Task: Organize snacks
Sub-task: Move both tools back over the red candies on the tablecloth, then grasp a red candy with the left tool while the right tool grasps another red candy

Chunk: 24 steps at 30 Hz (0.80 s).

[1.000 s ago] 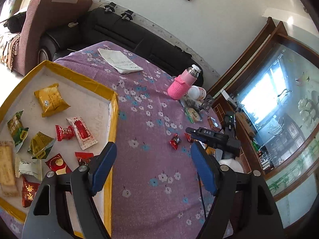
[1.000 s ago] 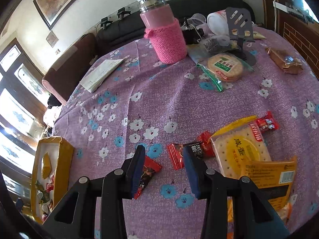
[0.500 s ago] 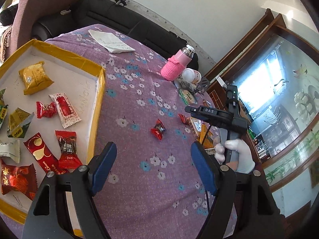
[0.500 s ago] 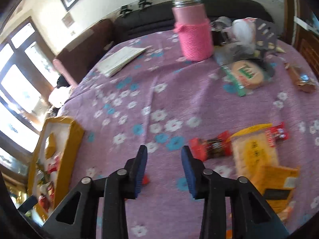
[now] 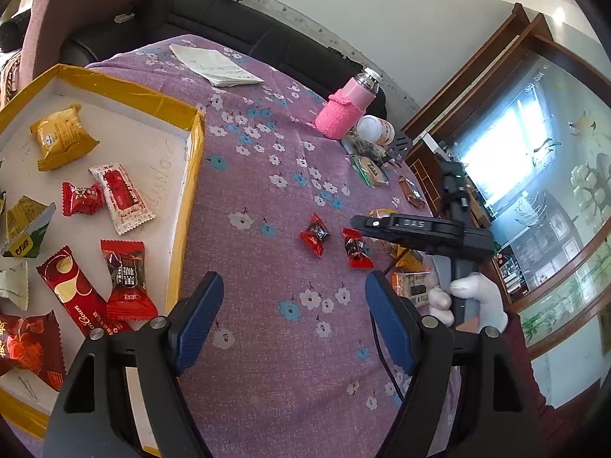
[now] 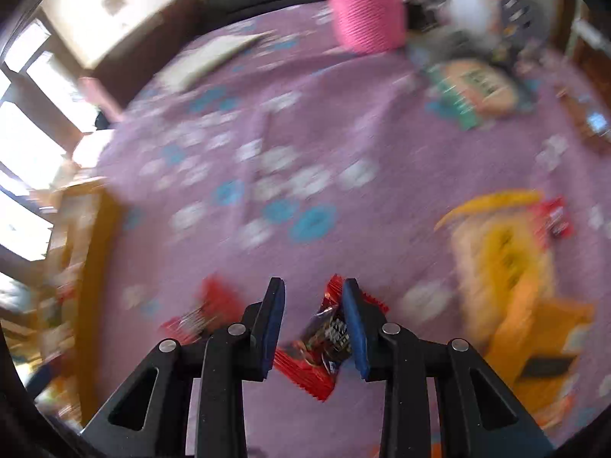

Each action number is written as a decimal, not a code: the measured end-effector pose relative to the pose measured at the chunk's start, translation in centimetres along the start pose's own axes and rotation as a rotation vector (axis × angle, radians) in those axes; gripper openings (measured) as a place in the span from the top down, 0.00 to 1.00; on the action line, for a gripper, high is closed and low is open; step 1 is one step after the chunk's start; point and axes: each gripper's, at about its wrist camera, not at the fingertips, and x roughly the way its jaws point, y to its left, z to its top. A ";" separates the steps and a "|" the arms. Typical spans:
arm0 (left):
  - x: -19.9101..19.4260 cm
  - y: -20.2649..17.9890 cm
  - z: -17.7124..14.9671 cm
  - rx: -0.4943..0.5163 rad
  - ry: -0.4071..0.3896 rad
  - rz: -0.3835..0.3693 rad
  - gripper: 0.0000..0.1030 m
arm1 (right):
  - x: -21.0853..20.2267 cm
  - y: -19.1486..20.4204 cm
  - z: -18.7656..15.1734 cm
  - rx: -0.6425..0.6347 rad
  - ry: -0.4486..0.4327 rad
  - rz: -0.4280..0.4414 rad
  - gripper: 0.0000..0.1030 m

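The red candy you are after lies on the purple flowered tablecloth, right between the blue pads of your right gripper, whose jaws are closing around it; one pad sits against its crinkled edge while the other looks to be just short of it, so you do not have it pinched yet. A second red candy lies just beside it on the cloth. The wrapper is thin, glossy foil with twisted, sawtooth ends, so the pads may catch only a flap and the sweet could slip out as you lift, or skid sideways on the soft cloth if one pad arrives first. The cloth itself is loose fabric; pressing low could gather a fold into the grip. Your left gripper hangs wide open and empty above the cloth, near the corner of the tray, a shallow white box with yellow taped edges already holding several wrapped snacks. Behind stand a bottle in a pink knitted sleeve and some flat biscuit packs, stiff and crackly, well apart from your target.
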 end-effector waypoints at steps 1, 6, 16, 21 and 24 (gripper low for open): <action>0.2 0.0 0.0 -0.001 0.004 0.001 0.26 | -1.3 -0.3 -0.3 0.015 -0.047 -0.019 0.68; 0.9 -0.7 0.0 0.013 0.020 0.007 0.26 | -2.7 -1.2 -2.2 0.050 -0.072 -0.065 0.59; 3.9 -2.9 1.8 0.076 0.069 0.073 0.26 | 1.0 2.1 -4.3 -0.035 -0.116 -0.111 0.77; 9.0 -4.7 2.3 0.197 0.133 0.171 0.26 | -1.4 1.2 -5.9 -0.020 -0.207 -0.071 0.77; 12.3 -6.2 2.3 0.322 0.154 0.226 0.26 | -3.0 0.2 -6.3 -0.002 -0.265 -0.016 0.77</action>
